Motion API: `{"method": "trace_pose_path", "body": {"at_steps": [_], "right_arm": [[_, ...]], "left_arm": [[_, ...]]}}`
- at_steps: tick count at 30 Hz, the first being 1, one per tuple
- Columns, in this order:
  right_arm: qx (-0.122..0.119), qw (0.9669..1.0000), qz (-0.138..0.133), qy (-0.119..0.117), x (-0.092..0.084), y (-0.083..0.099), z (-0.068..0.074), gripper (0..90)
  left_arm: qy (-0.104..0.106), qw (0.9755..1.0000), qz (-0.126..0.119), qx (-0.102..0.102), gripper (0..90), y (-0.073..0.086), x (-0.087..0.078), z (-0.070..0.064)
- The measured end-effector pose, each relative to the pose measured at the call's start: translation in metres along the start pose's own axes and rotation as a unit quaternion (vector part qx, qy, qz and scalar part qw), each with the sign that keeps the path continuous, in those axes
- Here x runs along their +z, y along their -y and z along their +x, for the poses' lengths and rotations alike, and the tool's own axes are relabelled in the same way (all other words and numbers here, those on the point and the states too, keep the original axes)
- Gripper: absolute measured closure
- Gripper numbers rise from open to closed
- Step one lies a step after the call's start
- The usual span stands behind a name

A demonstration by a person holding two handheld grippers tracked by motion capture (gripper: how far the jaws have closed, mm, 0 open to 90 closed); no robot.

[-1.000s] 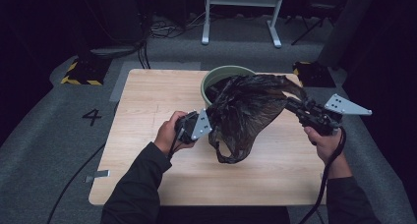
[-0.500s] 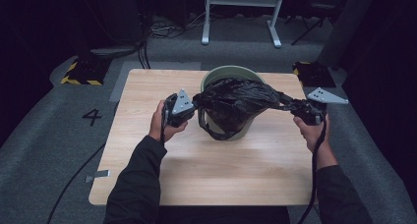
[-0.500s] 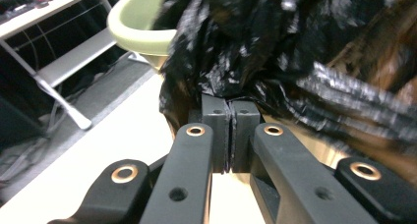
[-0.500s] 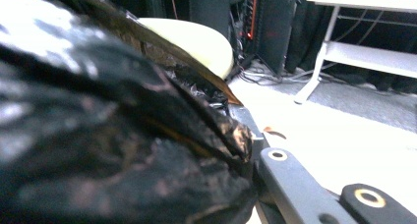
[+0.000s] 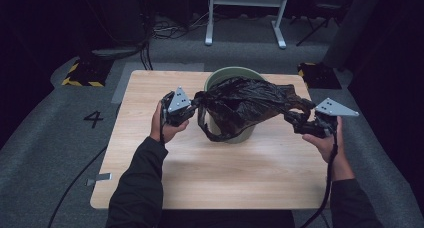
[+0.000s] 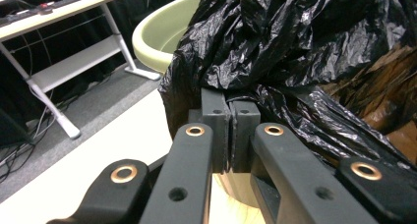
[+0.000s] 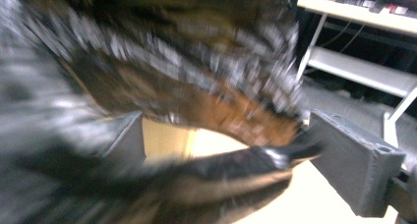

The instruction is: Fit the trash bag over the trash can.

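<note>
A black plastic bag (image 5: 245,105) lies draped over the mouth of a pale green bin (image 5: 235,73) at the back middle of the wooden table (image 5: 210,173). My left gripper (image 5: 196,105) is at the bin's left side, shut on the bag's edge. In the left gripper view its jaws (image 6: 230,111) pinch the crinkled bag (image 6: 295,37), with the bin (image 6: 167,32) behind. My right gripper (image 5: 292,119) is right of the bin and its jaws have just been opening. In the blurred right gripper view they (image 7: 231,145) stand wide, with a strand of the bag (image 7: 172,62) running loose between them.
A white desk frame (image 5: 245,18) stands on the floor behind the table. Black-and-yellow floor blocks (image 5: 82,73) sit at the back left, with cables near them. A number marking (image 5: 93,119) is on the grey floor to the left.
The bag went from hanging in front of the bin to lying over its mouth. The left hand moved left and back. The right hand sank and its jaws opened.
</note>
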State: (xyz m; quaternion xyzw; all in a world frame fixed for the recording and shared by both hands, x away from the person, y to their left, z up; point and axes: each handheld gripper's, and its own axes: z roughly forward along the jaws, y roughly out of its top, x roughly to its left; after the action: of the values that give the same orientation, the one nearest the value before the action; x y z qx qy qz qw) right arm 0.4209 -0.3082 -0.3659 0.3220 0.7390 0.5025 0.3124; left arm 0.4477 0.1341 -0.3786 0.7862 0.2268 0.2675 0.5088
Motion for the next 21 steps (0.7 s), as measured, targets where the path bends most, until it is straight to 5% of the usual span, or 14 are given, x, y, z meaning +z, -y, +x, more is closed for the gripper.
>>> {"method": "trace_pose_path", "body": {"at_steps": [11, 16, 17, 21], "right_arm": [[-0.049, 0.9974, -0.051, -0.015, -0.055, -0.027, 0.023, 15.1], [-0.062, 0.9961, -0.062, -0.011, -0.059, -0.035, 0.029, 15.1], [-0.064, 0.9960, -0.060, 0.012, -0.056, -0.039, 0.027, 15.6], [-0.071, 0.9951, -0.065, 0.024, -0.052, -0.046, 0.025, 15.9]], "left_arm": [[-0.012, 0.9999, 0.009, 0.001, 87.8, -0.005, 0.000, 0.004], [-0.018, 0.9998, 0.013, -0.002, 87.6, -0.005, 0.002, 0.006], [-0.020, 0.9997, 0.013, -0.003, 87.6, -0.005, 0.002, 0.008], [-0.022, 0.9996, 0.017, -0.006, 87.5, -0.006, 0.004, 0.012]]}}
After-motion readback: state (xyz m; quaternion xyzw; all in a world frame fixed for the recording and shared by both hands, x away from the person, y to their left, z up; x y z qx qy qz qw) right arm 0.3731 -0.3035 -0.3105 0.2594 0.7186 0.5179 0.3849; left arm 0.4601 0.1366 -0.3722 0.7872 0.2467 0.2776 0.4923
